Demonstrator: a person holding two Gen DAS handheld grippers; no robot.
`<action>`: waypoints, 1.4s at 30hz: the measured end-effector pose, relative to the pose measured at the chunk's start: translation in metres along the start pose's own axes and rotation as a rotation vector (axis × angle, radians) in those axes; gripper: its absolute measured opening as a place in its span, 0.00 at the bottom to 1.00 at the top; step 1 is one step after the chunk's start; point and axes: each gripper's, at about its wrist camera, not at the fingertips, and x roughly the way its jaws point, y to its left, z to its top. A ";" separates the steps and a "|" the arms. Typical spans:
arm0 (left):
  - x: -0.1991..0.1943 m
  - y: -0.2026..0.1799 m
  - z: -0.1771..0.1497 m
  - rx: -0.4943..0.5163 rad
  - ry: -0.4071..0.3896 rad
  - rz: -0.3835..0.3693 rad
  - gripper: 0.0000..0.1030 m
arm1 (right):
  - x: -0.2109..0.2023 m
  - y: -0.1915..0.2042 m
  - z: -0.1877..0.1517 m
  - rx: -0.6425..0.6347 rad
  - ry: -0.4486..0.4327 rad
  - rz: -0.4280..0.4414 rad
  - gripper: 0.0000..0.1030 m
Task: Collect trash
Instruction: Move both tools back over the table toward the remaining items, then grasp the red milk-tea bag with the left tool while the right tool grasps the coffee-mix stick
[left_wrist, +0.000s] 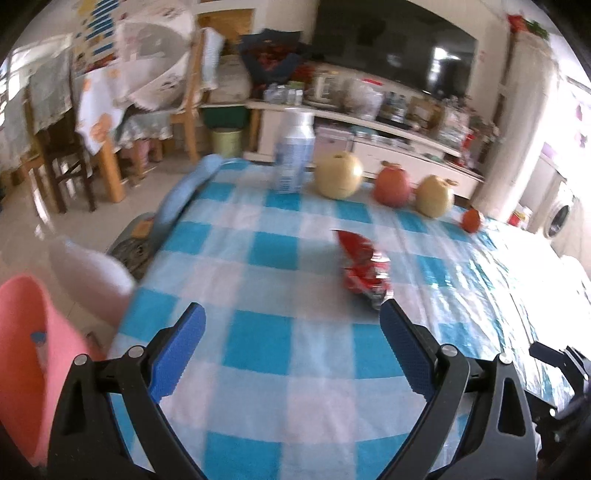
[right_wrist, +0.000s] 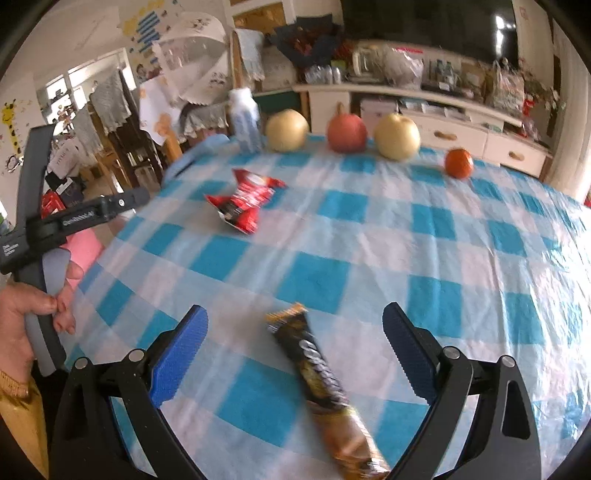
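Observation:
A crumpled red snack wrapper (left_wrist: 364, 267) lies on the blue-and-white checked tablecloth (left_wrist: 277, 332); it also shows in the right wrist view (right_wrist: 245, 201). My left gripper (left_wrist: 293, 314) is open and empty, with the red wrapper just beyond its right fingertip. A long brown-and-gold snack wrapper (right_wrist: 325, 384) lies on the cloth between the open fingers of my right gripper (right_wrist: 295, 317), which holds nothing. A pink bin (left_wrist: 26, 354) stands below the table's left edge.
A white bottle (left_wrist: 295, 151), two yellow pears (left_wrist: 340, 175), a red fruit (left_wrist: 393, 184) and a small orange fruit (left_wrist: 471, 219) stand along the far table edge. A blue cloth (left_wrist: 188, 188) hangs at the left corner. Chairs and cluttered shelves stand beyond.

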 end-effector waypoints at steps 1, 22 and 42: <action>0.004 -0.011 -0.001 0.033 0.002 -0.022 0.93 | 0.001 -0.007 -0.003 0.019 0.012 0.012 0.92; 0.103 -0.095 0.014 0.306 0.122 0.038 0.93 | 0.013 -0.012 -0.018 0.032 0.125 0.099 0.90; 0.131 -0.101 0.023 0.268 0.192 0.041 0.53 | 0.021 -0.003 -0.025 -0.087 0.158 0.032 0.57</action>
